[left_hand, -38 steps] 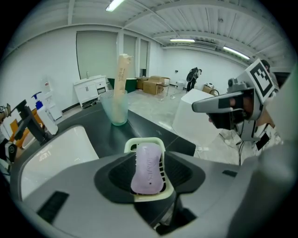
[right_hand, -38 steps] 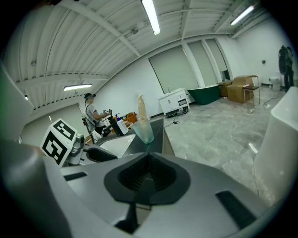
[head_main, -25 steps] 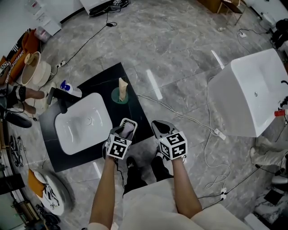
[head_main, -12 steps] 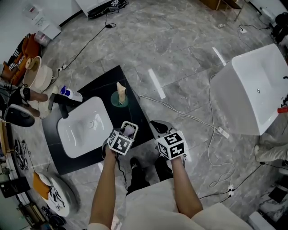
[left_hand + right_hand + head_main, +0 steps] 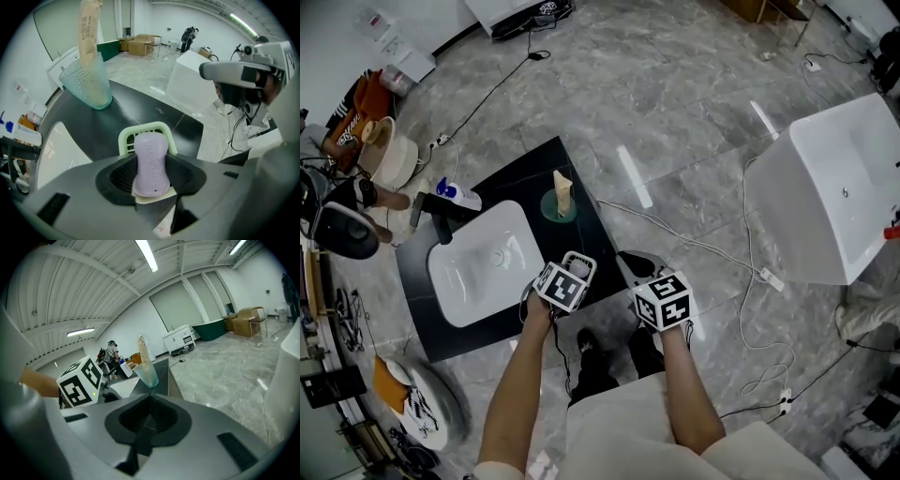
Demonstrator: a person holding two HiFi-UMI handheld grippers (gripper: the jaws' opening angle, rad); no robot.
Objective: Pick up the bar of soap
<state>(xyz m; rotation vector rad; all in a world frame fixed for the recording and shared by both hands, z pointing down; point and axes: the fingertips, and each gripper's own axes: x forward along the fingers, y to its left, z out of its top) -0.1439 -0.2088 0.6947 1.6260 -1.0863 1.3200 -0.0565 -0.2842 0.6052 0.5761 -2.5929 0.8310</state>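
Observation:
A lilac bar of soap point(image 5: 150, 161) stands between the jaws of my left gripper point(image 5: 150, 165), which is shut on it. A pale green soap dish point(image 5: 146, 130) shows right behind and under the bar; I cannot tell whether they touch. In the head view the left gripper point(image 5: 577, 270) holds the soap point(image 5: 579, 269) over the front right corner of the black countertop point(image 5: 534, 159). My right gripper point(image 5: 631, 265) hovers just to its right, beyond the counter's edge. In the right gripper view, my right gripper point(image 5: 149, 416) is shut with nothing in it.
A white basin point(image 5: 478, 262) is set in the counter, with a black tap point(image 5: 431, 216) and a blue-capped bottle point(image 5: 455, 194) behind it. A green cup holding a beige tube point(image 5: 560, 202) stands at the back right. A large white tub point(image 5: 834, 187) and cables point(image 5: 694, 246) lie on the floor.
My left gripper has tilted and shifted slightly right with the soap in it. The right gripper has stayed beside it.

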